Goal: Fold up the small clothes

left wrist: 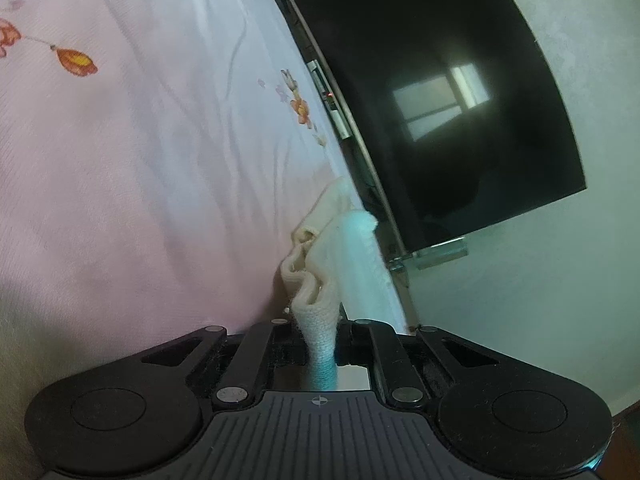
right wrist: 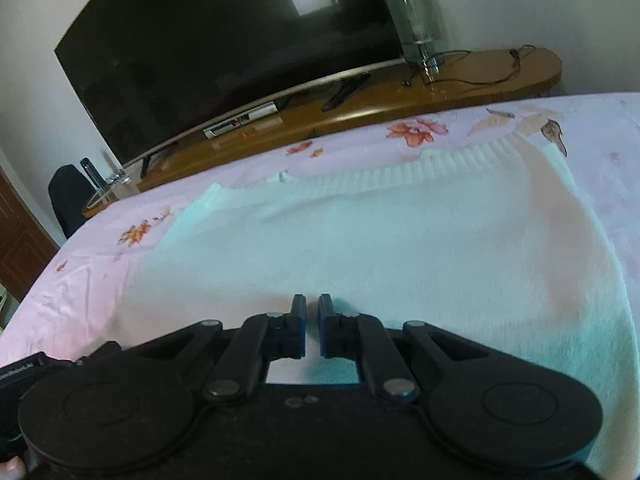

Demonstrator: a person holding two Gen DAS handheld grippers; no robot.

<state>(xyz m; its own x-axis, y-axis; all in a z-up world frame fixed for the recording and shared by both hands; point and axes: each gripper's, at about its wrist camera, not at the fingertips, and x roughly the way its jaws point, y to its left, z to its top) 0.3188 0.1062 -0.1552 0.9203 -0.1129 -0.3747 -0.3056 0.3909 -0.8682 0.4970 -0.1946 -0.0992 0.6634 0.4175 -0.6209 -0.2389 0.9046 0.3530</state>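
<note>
Left fingers (left wrist: 316, 332) pinch the white knit sweater (left wrist: 340, 256); right fingers (right wrist: 312, 312), nearly closed, hold nothing.

FREE: pink bedsheet (left wrist: 152, 168) lay bare from 9 to 12 o'clock of the left gripper (left wrist: 318, 334) | BLOCKED: bunched knit (left wrist: 340, 248) rose at 12, television (left wrist: 440, 92) beyond from 12 to 2 | RIGHT VIEW: white sweater (right wrist: 360, 240) lay flat ahead of the right gripper (right wrist: 312, 308); wooden shelf (right wrist: 400, 96), glass vase (right wrist: 416, 24) and television (right wrist: 224, 52) closed off 11 to 1 past the bed edge
</note>
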